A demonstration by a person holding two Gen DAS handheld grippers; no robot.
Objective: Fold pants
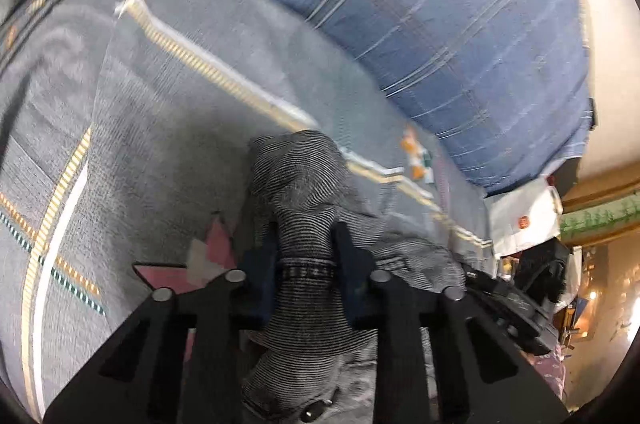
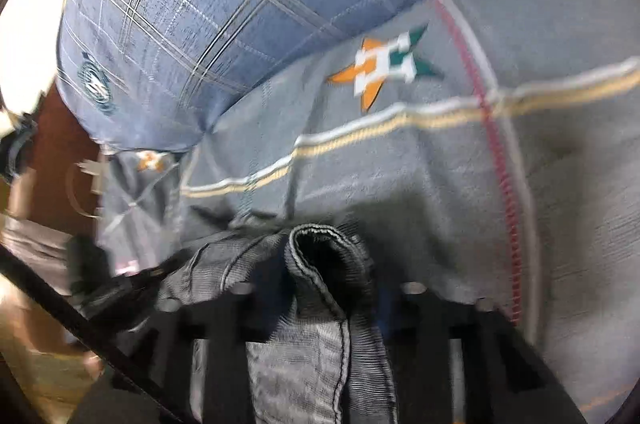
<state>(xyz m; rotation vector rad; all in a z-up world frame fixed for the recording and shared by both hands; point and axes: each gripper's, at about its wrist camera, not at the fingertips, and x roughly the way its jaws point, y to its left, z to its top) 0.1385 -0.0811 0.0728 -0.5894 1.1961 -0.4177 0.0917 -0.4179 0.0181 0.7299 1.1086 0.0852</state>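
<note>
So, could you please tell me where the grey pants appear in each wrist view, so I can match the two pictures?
Left wrist view: the grey pants sit bottom centre, bunched between the left tongs, which are shut on them.
Right wrist view: the pants are bottom centre, a stitched edge pinched in the right tongs.
Shared landmark: the blue plaid pillow across the top of both.

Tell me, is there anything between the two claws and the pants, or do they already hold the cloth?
Nothing visible stands between. The left claw is closed on a bunch of the grey striped pants, and the right claw grips a hemmed fold of them, above the bedsheet.
</note>
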